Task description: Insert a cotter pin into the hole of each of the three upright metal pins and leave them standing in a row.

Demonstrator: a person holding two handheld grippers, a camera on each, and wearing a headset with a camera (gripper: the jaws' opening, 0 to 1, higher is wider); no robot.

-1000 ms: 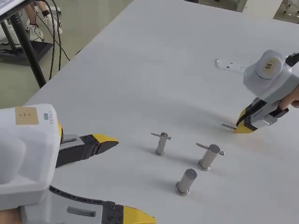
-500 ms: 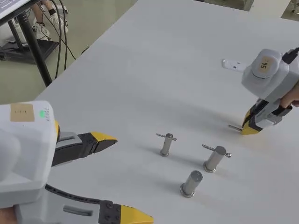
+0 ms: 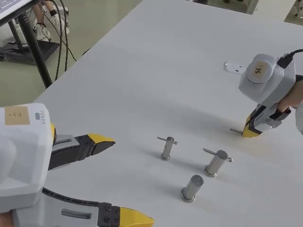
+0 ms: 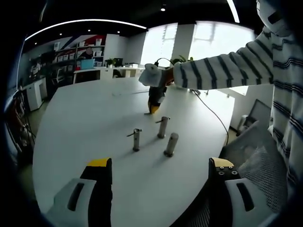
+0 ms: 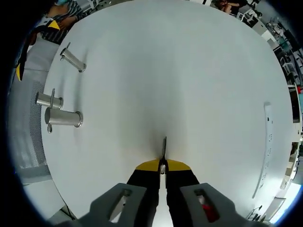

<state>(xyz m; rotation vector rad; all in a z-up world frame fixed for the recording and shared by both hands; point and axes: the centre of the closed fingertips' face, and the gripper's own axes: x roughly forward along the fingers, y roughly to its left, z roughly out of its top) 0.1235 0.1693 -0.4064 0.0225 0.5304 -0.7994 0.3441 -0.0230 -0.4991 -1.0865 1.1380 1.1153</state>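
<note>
Right claw (image 5: 162, 166) clenched on a cotter pin (image 5: 164, 147) at the counter (image 5: 189, 71); pin juts straight ahead from its tips, along the jaws. Left claw (image 4: 160, 163) released.

Bright, even light, soft shadows, fisheye-warped edges.

I work at a broad white table (image 3: 156, 61) with a matte top and a rounded edge. At the far left a pale greenish floor (image 3: 94, 19) shows, where a black stand leg (image 3: 33, 47) rises with dark cables (image 3: 59, 33) hanging beside it. In the left gripper view, bright windows (image 4: 189, 42) fill the far wall. Light strips (image 4: 85, 21) cross a dark ceiling, shelves (image 4: 71, 59) line the left, and a grey mesh chair (image 4: 255, 151) sits near on the right.
</note>
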